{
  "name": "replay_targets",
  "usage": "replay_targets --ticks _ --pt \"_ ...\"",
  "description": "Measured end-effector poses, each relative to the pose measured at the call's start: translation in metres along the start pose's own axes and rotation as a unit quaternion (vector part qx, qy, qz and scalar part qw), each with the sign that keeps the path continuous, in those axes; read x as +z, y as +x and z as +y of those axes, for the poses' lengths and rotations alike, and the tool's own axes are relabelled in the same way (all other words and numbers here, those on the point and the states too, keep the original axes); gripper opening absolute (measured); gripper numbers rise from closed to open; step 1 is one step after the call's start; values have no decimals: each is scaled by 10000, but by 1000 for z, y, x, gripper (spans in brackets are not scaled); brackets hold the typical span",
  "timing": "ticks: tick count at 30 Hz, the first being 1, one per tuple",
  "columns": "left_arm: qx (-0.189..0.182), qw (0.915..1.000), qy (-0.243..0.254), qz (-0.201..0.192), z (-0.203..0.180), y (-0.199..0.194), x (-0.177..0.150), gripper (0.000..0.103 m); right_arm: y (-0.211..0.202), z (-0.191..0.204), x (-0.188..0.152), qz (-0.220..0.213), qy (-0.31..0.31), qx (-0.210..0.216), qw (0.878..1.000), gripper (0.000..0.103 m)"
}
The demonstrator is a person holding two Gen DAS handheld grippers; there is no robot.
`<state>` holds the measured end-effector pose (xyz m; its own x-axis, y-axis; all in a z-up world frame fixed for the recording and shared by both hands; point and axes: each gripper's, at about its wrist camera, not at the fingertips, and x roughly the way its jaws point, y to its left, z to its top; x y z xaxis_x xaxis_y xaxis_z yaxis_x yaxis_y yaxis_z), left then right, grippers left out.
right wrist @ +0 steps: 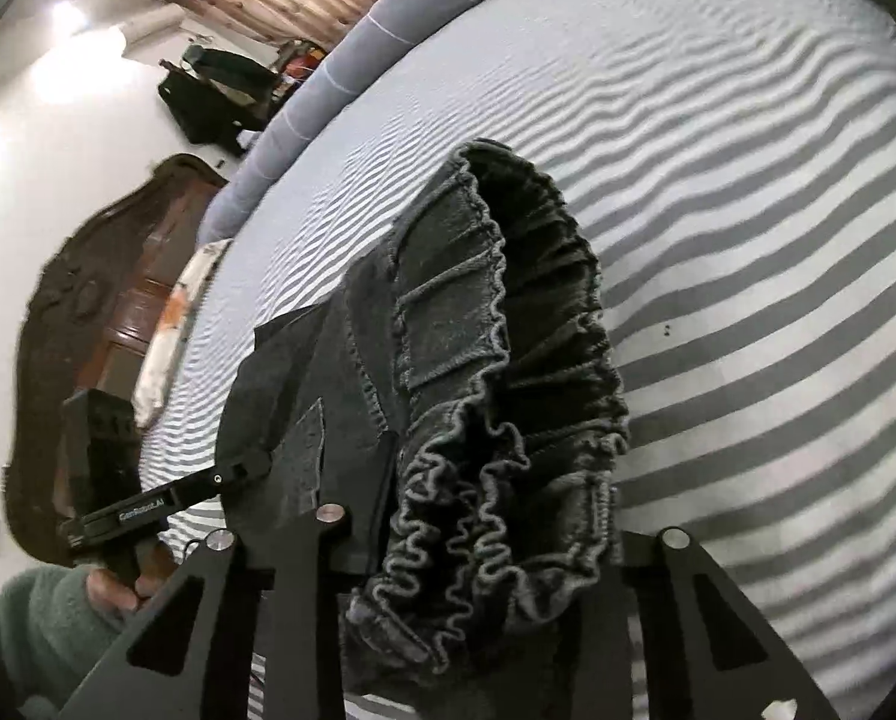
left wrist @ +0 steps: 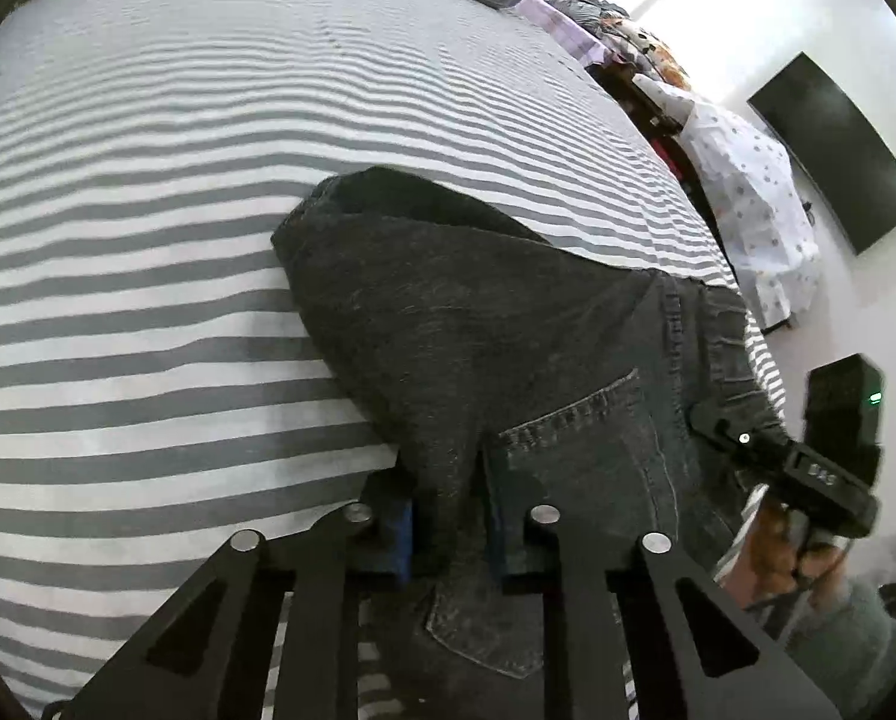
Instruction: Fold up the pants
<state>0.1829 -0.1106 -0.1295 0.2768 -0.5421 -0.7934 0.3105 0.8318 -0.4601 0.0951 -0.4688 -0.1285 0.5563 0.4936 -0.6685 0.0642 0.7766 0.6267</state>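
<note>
Striped bedsheet (left wrist: 147, 300) carries the dark pants (left wrist: 478, 330), already doubled over. Left gripper (left wrist: 448, 540) pinches the pocket edge; right gripper (right wrist: 484, 564) clamps the gathered waistband. Further folds likely remain.

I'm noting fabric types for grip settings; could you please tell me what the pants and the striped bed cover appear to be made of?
The pants look like dark grey washed denim: matte twill grain, contrast topstitching round a patch pocket, and a gathered elastic waistband. The bed cover looks like a soft woven, probably cotton, sheet with matte grey and white stripes and fine ripples; the exact fibre can't be told.
</note>
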Motion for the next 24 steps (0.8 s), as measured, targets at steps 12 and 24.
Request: replay_targets --ticks 12,24 --pt "-526 9960 -311 -648 13 -76 1 15 -42 106 18 -281 -331 -141 9990 25" --pt "660 9924 -365 -973 116 -183 36 16 69 241 35 83 -724 454 9963 25"
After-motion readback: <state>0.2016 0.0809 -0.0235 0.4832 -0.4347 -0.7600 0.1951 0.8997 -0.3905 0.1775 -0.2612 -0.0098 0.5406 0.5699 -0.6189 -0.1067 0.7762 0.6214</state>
